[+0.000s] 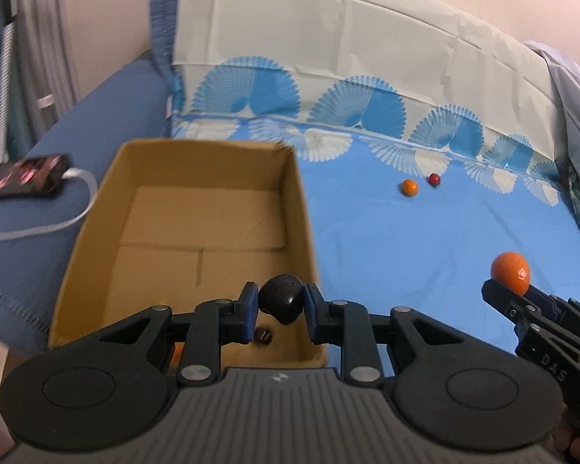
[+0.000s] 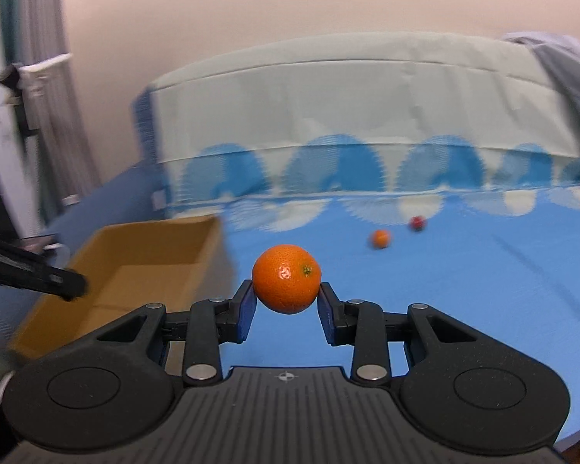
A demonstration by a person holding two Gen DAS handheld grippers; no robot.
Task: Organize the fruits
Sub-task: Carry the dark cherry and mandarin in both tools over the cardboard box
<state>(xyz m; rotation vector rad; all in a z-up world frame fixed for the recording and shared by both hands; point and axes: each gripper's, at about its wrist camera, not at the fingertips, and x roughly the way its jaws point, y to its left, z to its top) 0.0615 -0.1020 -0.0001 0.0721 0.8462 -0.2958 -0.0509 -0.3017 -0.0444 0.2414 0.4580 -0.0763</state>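
Observation:
My left gripper (image 1: pixel 281 301) is shut on a dark, almost black fruit (image 1: pixel 281 297), held over the near end of an open cardboard box (image 1: pixel 212 208). Another dark fruit (image 1: pixel 263 335) lies on the box floor below it, and something orange (image 1: pixel 177 352) shows behind the left finger. My right gripper (image 2: pixel 287 297) is shut on an orange (image 2: pixel 287 278), above the blue sheet to the right of the box (image 2: pixel 135 263); this held orange (image 1: pixel 510 272) also shows at the right of the left wrist view. A small orange (image 1: pixel 409 187) and a red fruit (image 1: pixel 433 179) lie far back on the sheet.
The box stands on a sofa draped with a blue fan-patterned sheet (image 1: pixel 425 239). On the blue armrest at left rests a dark device (image 1: pixel 27 176) with a white cable (image 1: pixel 73 208). A grey curtain (image 2: pixel 38 123) hangs at the left.

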